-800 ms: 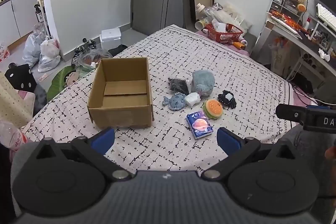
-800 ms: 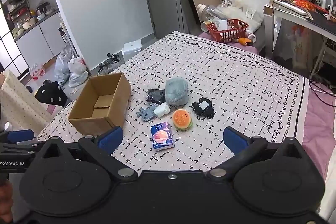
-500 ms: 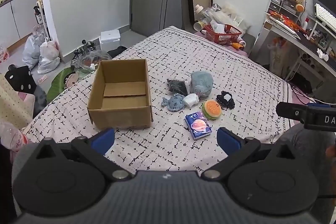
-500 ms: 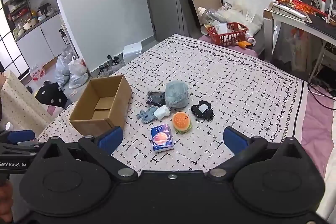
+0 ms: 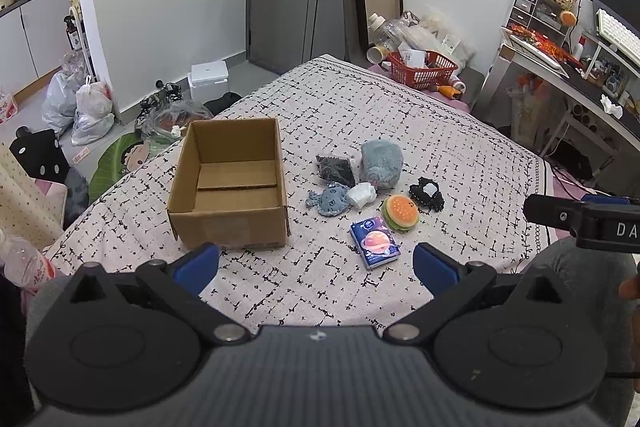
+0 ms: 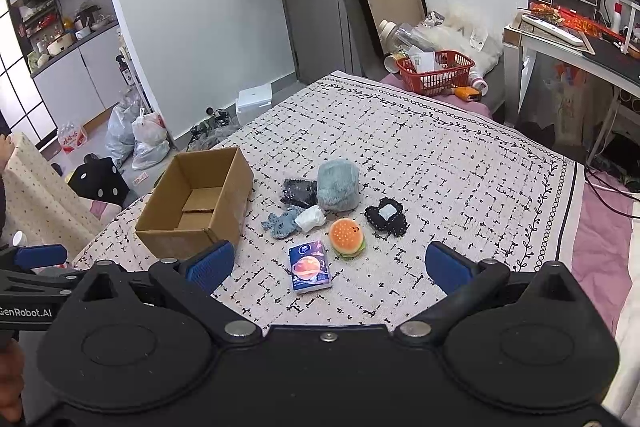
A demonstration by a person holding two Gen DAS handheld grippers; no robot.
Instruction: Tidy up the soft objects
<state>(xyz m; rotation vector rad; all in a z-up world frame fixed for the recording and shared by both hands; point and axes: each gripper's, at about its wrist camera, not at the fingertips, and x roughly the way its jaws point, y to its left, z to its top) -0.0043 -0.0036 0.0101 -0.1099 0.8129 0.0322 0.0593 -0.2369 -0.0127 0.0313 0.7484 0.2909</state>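
Observation:
An open, empty cardboard box [image 5: 230, 183] [image 6: 196, 203] stands on the patterned bed cover. Right of it lies a cluster of soft things: a grey-blue plush [image 5: 380, 163] [image 6: 338, 185], a dark sequin pouch [image 5: 335, 169], a blue fish toy [image 5: 330, 200] [image 6: 282, 223], a small white wad [image 5: 361, 194], a burger plush [image 5: 400, 213] [image 6: 346, 238], a black toy [image 5: 427, 194] [image 6: 387, 216] and a blue tissue pack [image 5: 375, 242] [image 6: 310, 265]. My left gripper [image 5: 316, 265] and right gripper [image 6: 328, 267] are both open and empty, held above the near edge of the bed.
A red basket [image 5: 423, 69] sits at the bed's far corner. A desk with shelves [image 5: 568, 67] stands to the right. Bags [image 5: 78, 107] and clutter lie on the floor to the left. The right gripper's side shows at the right of the left wrist view [image 5: 584, 223].
Both views have shifted slightly: the box and toys sit a little lower and nearer the grippers. Nothing on the bed has moved, and both grippers stay open.

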